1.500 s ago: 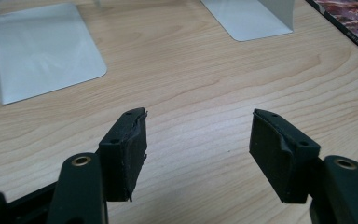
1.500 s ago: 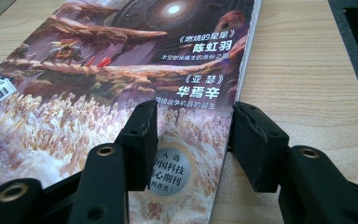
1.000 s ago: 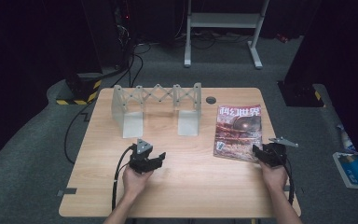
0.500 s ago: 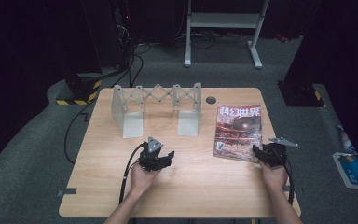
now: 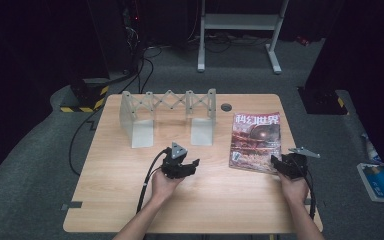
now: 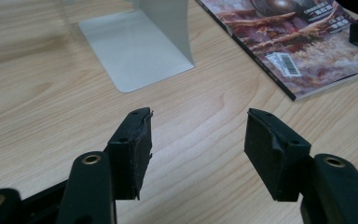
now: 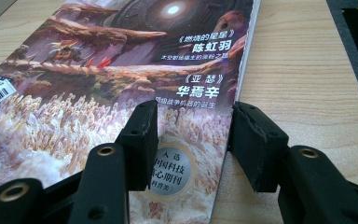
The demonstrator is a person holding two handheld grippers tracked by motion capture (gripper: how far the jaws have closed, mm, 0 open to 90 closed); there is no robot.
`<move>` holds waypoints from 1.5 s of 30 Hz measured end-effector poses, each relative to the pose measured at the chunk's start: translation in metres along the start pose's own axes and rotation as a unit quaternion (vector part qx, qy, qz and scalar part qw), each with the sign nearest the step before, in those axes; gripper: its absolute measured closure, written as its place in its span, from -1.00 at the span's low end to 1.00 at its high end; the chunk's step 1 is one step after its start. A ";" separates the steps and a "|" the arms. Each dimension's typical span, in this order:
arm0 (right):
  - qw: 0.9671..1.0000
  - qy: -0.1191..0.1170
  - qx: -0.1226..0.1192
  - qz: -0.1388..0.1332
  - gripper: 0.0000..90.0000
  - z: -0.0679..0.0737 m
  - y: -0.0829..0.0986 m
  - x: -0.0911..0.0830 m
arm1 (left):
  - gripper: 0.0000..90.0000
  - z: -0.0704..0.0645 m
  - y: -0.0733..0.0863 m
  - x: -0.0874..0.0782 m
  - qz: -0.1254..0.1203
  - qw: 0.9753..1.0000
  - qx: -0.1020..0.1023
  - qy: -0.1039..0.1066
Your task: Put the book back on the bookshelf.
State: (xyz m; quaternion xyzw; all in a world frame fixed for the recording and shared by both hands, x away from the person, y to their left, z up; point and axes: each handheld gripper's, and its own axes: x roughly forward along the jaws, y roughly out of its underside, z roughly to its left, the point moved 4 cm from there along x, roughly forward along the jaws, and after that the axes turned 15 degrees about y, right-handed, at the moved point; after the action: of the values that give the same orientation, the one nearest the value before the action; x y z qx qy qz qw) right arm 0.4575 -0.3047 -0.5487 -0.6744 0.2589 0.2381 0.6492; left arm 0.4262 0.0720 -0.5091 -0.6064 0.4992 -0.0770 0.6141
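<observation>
A magazine (image 5: 256, 140) with a reddish cover lies flat on the right side of the wooden table (image 5: 130, 200). My right gripper (image 5: 279, 163) is open at its near right corner. In the right gripper view the gripper (image 7: 193, 140) has one jaw over the magazine (image 7: 121, 84) cover and the other over bare wood beside its edge. My left gripper (image 5: 190, 166) sits near the table's middle, open and with nothing in it. In the left gripper view this gripper (image 6: 198, 121) hovers over bare wood, with the magazine (image 6: 298, 42) ahead to the right.
A grey metal expanding book rack (image 5: 167, 117) stands at the back of the table, and its flat base plate (image 6: 135, 51) lies just ahead of the left jaws. A round cable hole (image 5: 226, 107) is behind the magazine. A blue-white item (image 5: 377, 180) lies on the floor to the right.
My left gripper has moved to the right across the table, toward the magazine. The right gripper has stayed at the magazine's corner.
</observation>
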 end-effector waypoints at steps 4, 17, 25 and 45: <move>1.000 0.000 0.000 0.000 0.15 0.000 0.000 0.000 | -0.09 -0.002 -0.002 0.008 0.012 1.000 -0.004 0.006; 1.000 0.001 0.001 0.000 0.15 0.000 0.000 0.000 | 0.02 -0.006 -0.010 0.036 0.004 1.000 0.007 0.011; 1.000 0.001 0.001 0.001 0.15 0.000 0.000 0.000 | 0.03 -0.004 -0.011 0.050 0.000 1.000 -0.017 0.007; 1.000 0.002 0.002 0.004 0.15 0.001 0.001 -0.001 | 0.02 -0.010 -0.019 0.090 -0.001 0.999 -0.043 0.028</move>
State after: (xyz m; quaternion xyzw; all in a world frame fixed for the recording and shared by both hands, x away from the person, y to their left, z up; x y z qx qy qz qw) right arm 0.4561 -0.3036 -0.5482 -0.6727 0.2632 0.2391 0.6489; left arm 0.4728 -0.0029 -0.5380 -0.6307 0.5184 -0.0735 0.5728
